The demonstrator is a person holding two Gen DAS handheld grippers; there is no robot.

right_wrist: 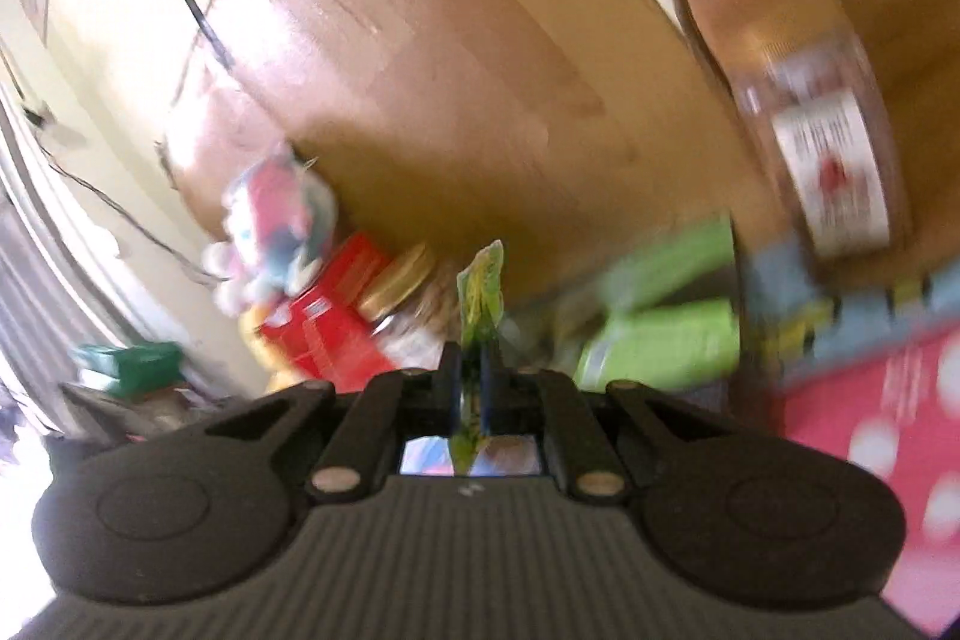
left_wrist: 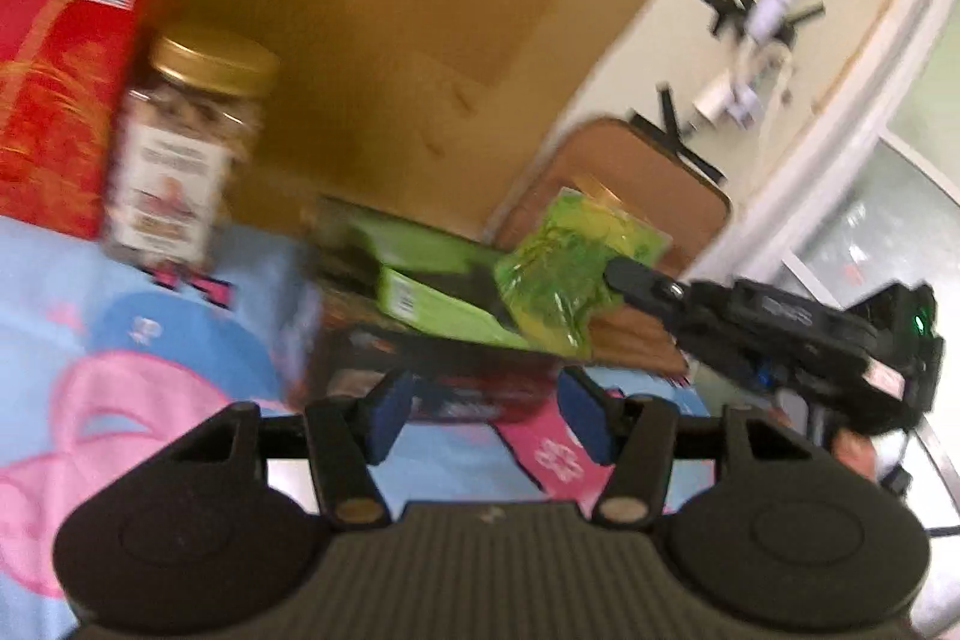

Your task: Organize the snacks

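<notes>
Pinching a green snack packet (right_wrist: 478, 298) edge-on and upright, right tongs (right_wrist: 472, 388); left tongs (left_wrist: 487, 415) gape empty.

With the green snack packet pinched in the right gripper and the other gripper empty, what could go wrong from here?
1. The right gripper is shut on only an edge of the thin green-yellow snack packet; it might slip out or swing.
2. The gold-lidded clear jar stands close beside the red carton; a careless sweep could tip it.
3. The open, empty left gripper hovers near the stacked green boxes and may nudge them.
</notes>
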